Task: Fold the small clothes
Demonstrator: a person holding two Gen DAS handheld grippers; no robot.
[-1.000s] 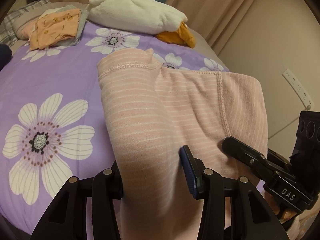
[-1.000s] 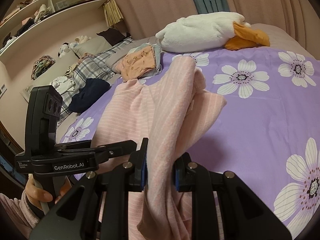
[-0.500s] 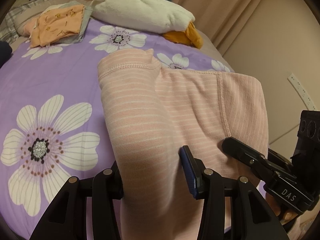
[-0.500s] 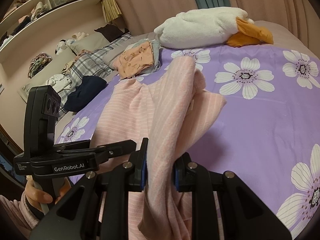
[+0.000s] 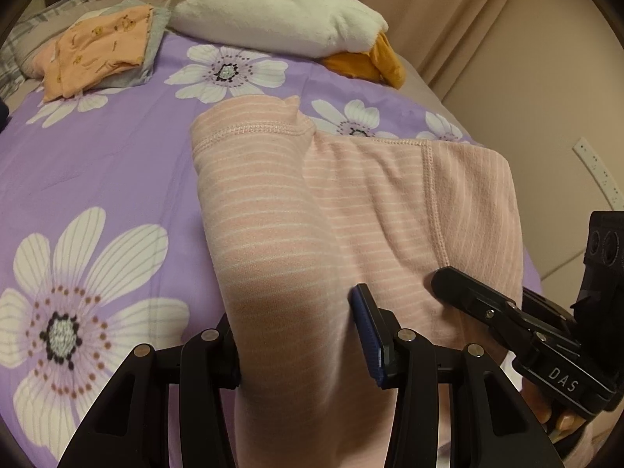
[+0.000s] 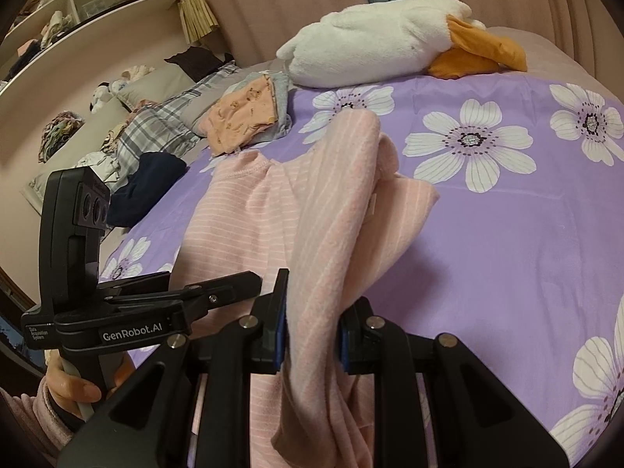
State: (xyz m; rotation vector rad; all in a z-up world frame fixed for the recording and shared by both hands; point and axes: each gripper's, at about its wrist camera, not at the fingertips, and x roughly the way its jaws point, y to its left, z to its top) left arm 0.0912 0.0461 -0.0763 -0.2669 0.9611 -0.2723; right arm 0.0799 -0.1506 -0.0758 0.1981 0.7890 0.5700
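A pink garment with thin white stripes [image 5: 351, 202] is stretched between both grippers above the purple flowered bedspread [image 5: 97, 163]. My left gripper [image 5: 300, 335] has the cloth running between its jaws near the lower edge and is shut on it. My right gripper [image 6: 312, 331] is shut on a bunched fold of the same garment [image 6: 331, 202], which drapes from it onto the bed. The right gripper also shows at the right of the left wrist view [image 5: 507, 319], and the left gripper shows at the left of the right wrist view [image 6: 163, 308].
A folded stack of orange and grey clothes [image 5: 97, 50] and a white and orange plush toy [image 5: 280, 19] lie at the far end of the bed. A dark blue garment [image 6: 152, 183], plaid bedding [image 6: 163, 124] and shelves [image 6: 78, 7] are on the left.
Both grippers have moved forward along the bed with the garment in them; the far stack and plush toy sit lower and closer in the views. The grips have not changed.
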